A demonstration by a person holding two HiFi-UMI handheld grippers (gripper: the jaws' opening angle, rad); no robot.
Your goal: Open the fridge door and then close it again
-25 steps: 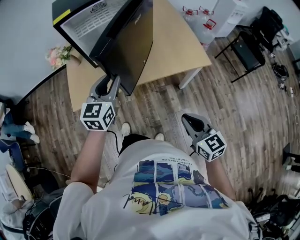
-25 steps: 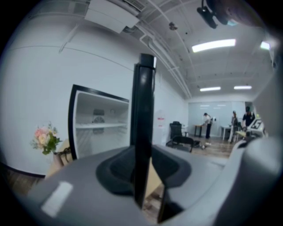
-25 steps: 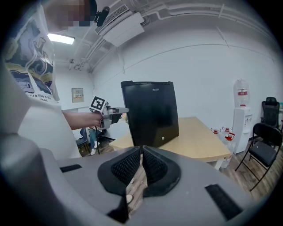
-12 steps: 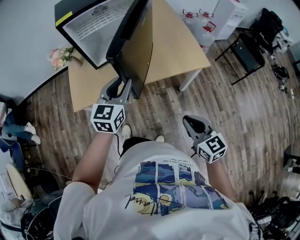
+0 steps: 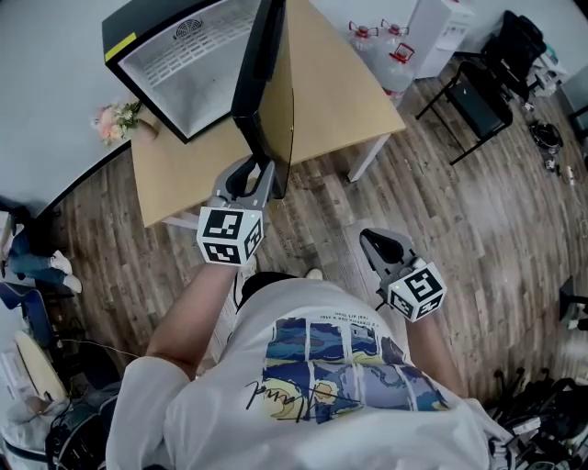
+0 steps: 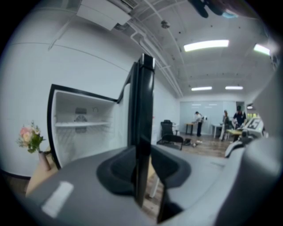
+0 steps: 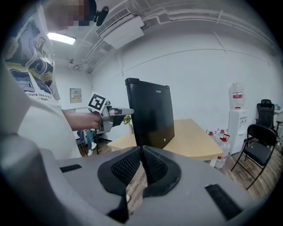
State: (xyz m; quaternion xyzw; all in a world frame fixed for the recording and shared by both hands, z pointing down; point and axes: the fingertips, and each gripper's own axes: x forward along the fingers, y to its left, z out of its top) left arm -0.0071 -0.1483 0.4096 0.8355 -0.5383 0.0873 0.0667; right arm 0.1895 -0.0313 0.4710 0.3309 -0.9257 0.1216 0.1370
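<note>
A black mini fridge (image 5: 188, 60) stands on a wooden table (image 5: 340, 92), its white inside (image 6: 84, 128) showing. Its door (image 5: 271, 83) stands wide open, edge-on in the head view. My left gripper (image 5: 260, 174) is at the door's free edge; the thin dark door edge (image 6: 143, 110) runs between its jaws (image 6: 142, 176), which have just been closing and now press on it. My right gripper (image 5: 379, 243) hangs lower at the right, over the floor and away from the fridge. Its pads (image 7: 140, 165) meet with nothing between them. From that side I see the door's outer face (image 7: 150, 114).
A small vase of flowers (image 5: 115, 119) sits on the table's left corner. Water bottles (image 5: 386, 50), a white dispenser (image 5: 441, 27) and a black chair (image 5: 478, 92) stand beyond the table at the right. Bags and cables lie on the floor at the lower left.
The left gripper has moved right in the head view with the door edge in it, and the door has swung wider, uncovering more of the fridge's inside. The right gripper has stayed put.
</note>
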